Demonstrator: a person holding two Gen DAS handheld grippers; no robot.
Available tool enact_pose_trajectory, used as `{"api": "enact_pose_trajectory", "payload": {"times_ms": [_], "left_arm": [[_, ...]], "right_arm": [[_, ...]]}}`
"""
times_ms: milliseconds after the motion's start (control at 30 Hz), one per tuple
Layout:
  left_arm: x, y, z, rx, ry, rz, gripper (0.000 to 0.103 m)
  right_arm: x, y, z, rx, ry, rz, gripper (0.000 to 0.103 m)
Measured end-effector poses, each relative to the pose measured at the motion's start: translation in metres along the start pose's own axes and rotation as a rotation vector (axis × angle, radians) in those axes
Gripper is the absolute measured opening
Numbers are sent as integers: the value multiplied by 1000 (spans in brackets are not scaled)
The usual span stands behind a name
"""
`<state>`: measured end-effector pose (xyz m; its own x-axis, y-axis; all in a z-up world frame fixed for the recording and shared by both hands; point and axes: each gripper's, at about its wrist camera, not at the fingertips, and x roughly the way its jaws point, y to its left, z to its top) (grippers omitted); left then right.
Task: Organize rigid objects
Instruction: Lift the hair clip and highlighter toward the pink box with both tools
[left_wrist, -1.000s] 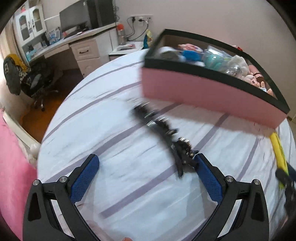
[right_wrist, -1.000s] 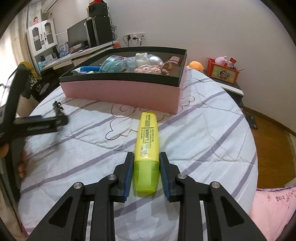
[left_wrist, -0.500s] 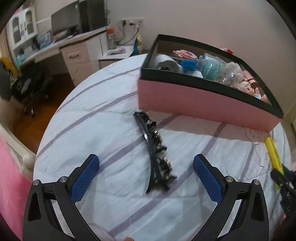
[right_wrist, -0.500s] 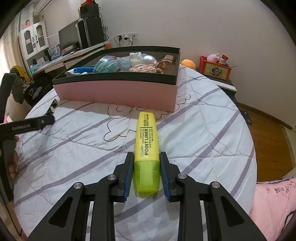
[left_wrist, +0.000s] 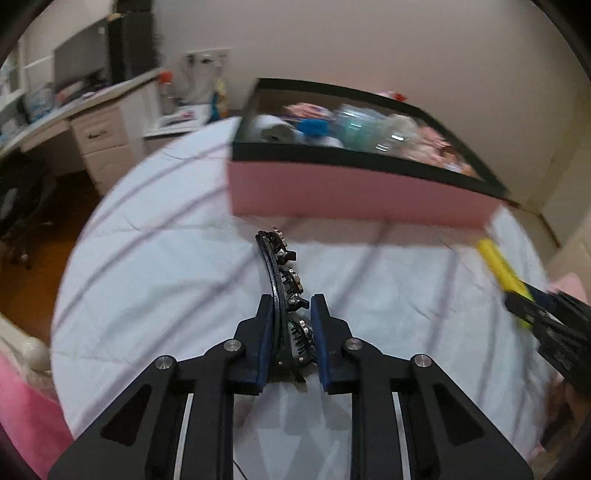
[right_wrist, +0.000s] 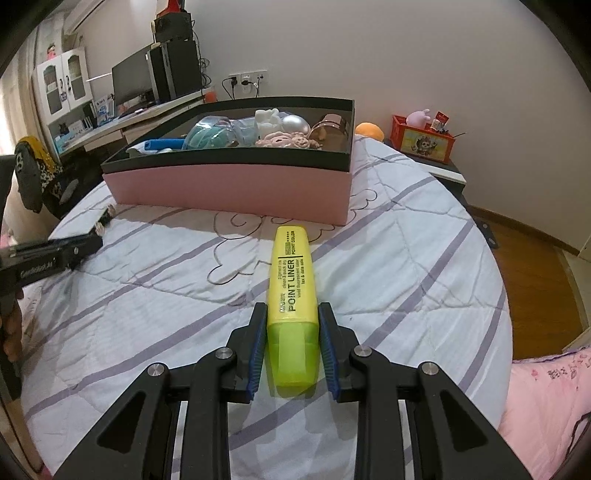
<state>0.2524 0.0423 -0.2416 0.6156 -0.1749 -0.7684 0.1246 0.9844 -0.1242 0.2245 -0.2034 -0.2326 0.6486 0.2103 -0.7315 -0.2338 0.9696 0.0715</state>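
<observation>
The left gripper (left_wrist: 291, 325) has just closed, pinching the black curved jewelled hair clip (left_wrist: 284, 280) in front of the pink black-rimmed box (left_wrist: 332, 192). The right gripper (right_wrist: 291, 332) pinches the yellow plastic highlighter (right_wrist: 291, 288) (cap end) before that box.

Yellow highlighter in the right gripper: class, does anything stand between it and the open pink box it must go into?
Nothing visible does. The right gripper is shut on the highlighter; only bare quilt lies before the pink box, whose near wall it must clear.

A yellow highlighter (right_wrist: 293, 284) at frame centre reads "POINT LINER" in black, with "POINT COLOR" near its far end; smaller print is illegible.
</observation>
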Motion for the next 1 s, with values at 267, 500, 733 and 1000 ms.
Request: {"api": "enact_pose_trajectory", "payload": {"times_ms": [267, 500, 733, 1000], "left_arm": [[-10, -25, -20, 117, -12, 9, 22], [-3, -25, -17, 105, -33, 30, 20], [-18, -36, -23, 104, -78, 71, 19], [-67, -54, -12, 123, -195, 29, 19]], "right_arm": [[-8, 27, -13, -5, 18, 23, 28], [1, 35, -5, -30, 18, -21, 28], [-8, 32, -8, 0, -31, 37, 27], [-57, 39, 0, 72, -208, 94, 27]]}}
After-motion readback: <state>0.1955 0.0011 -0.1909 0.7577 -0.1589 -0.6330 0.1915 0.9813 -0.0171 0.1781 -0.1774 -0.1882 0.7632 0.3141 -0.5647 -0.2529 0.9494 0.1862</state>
